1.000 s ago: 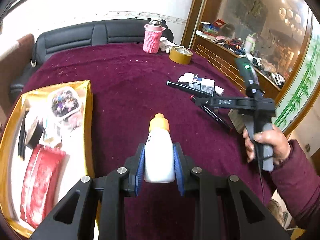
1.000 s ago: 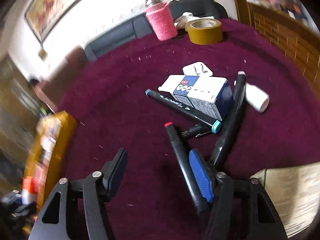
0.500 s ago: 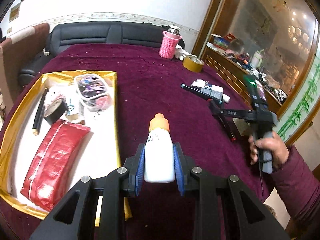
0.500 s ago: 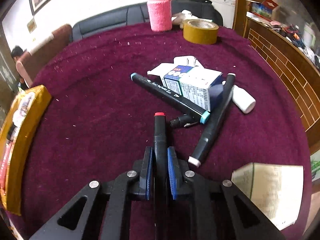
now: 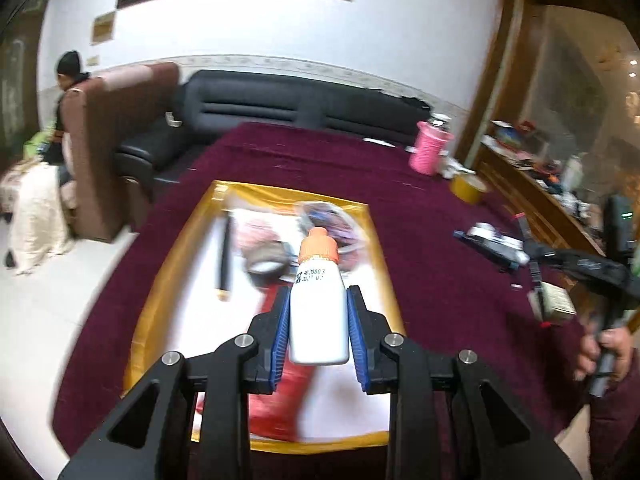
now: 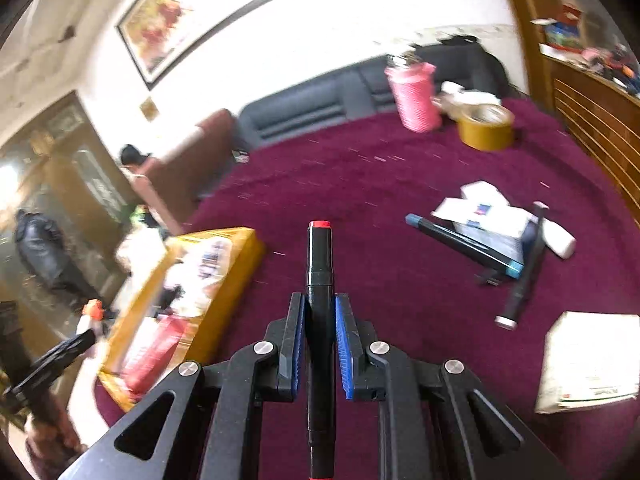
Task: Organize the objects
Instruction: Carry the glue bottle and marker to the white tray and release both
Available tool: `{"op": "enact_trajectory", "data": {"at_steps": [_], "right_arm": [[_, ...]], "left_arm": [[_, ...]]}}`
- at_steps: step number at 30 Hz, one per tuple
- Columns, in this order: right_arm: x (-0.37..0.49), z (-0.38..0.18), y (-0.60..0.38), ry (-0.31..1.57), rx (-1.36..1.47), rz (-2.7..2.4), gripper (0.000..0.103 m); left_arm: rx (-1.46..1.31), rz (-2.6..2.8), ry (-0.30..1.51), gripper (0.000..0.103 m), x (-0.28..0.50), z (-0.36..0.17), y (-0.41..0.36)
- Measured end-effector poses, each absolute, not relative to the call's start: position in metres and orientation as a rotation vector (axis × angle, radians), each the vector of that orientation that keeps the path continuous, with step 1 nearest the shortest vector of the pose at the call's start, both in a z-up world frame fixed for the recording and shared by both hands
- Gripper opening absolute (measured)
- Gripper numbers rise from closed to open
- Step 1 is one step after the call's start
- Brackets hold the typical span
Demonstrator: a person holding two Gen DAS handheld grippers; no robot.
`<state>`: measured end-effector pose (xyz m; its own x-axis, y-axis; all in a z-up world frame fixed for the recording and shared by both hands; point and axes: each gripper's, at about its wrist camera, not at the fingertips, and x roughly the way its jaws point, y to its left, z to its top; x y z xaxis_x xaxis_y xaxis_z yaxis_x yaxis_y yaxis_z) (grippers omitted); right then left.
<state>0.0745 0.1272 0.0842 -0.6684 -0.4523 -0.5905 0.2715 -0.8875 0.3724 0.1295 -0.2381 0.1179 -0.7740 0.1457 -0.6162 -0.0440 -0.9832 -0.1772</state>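
Two loads in hand at once. My left gripper (image 5: pixel 319 330) is clamped on a white bottle (image 5: pixel 318 308) with an orange cap, blue pads pressing its sides, cap pointing forward; it hangs over the gold tray (image 5: pixel 160 300). My right gripper (image 6: pixel 318 344) is closed tight on a black marker (image 6: pixel 319 280) with a red tip, gripped around mid-length, held above the red tablecloth (image 6: pixel 400 280), with the tray off to the left in that view.

Risks, as I judge them:
- Bottle is smooth and round — held low on its body, it could twist or slide out if I tilt further before release.
- Tray is already crowded: a red pouch (image 5: pixel 280 400), a black pen (image 5: pixel 225 256) and blurred small items. Dropping the bottle from height may knock or bounce off them.
- Marker sticks out past both ends of the pads — the long lever could pivot in the grip, or clip the tray rim on approach.
- Both hands heading for one tray: collision possible.
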Motion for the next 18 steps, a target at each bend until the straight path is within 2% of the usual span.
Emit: {"op": "enact_trajectory", "data": {"at_steps": [9,18], "right_arm": [[0.068,0.102,0.028,-0.418,0.994,-2.193,0.017],[0.041,0.048,-0.068,-0.368,1.191,-2.065,0.017]], "left_arm": [[-1.242,2.893,-0.159,0.026,0.089,0.083,-0.282],[-1.394,2.865,-0.081,0.027,0.062,0.057,-0.291]]}}
